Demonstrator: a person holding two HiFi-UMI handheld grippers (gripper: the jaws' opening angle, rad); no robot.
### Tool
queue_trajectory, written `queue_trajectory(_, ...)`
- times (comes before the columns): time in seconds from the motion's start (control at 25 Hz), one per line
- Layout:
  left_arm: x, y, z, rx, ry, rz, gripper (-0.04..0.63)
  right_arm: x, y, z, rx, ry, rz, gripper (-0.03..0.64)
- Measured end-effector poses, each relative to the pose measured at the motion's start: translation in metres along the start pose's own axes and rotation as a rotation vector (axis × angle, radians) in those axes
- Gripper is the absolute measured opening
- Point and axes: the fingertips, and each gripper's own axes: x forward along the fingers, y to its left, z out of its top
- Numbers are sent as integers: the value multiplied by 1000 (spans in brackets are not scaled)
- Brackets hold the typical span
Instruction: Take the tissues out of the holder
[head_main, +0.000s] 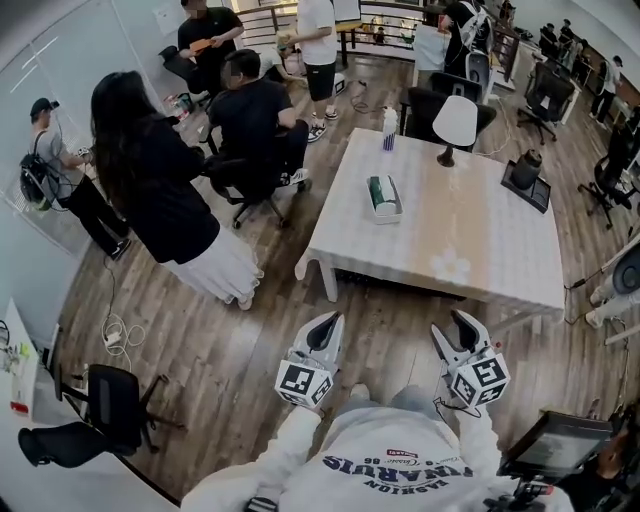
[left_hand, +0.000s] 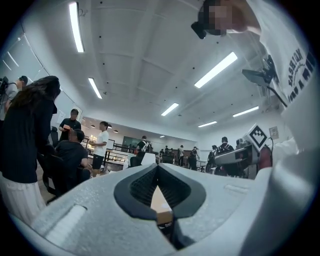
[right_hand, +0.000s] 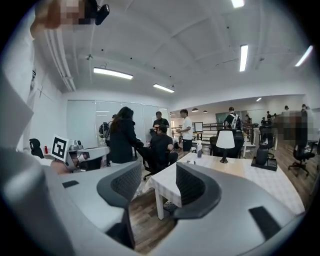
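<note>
Head view: tissue holder (head_main: 383, 196) near table (head_main: 480, 240) edge; left gripper (head_main: 329, 322) jaws together, right gripper (head_main: 450, 325) jaws apart, both empty.

A wood-plank floor (head_main: 200, 330) lies under the left gripper (head_main: 328, 322) and the right gripper (head_main: 452, 322). Ahead of both, and well apart from them, a pale square tabletop (head_main: 480, 240) stands on white legs. At its far edge, beyond the right gripper, is a table lamp (head_main: 454, 125) with a white shade. A black office chair (head_main: 110, 405) sits off to the left of the left gripper, and more dark chairs (head_main: 545, 95) stand beyond the table. Long strip lights (right_hand: 113, 73) cross the white ceiling (right_hand: 190, 45) above a pale wall (right_hand: 85, 120).
</note>
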Motion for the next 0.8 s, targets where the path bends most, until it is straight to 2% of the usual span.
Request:
queue_trajectory(0.24, 10, 19, -6, -2, 33, -24, 5, 21, -2, 7, -17, 10, -34, 207)
queue_trajectory(0.4, 15, 41, -6, -2, 25, 5, 5, 37, -10, 5, -21, 32, -36, 207)
queue_trajectory(0.6, 19, 60, -8, -15, 25, 65, 5, 60, -17, 11, -37, 36, -5, 207)
queue_trajectory(0.8, 36, 62, -15, -11, 56, 83, 5, 89, -31, 14, -42, 45, 42, 207)
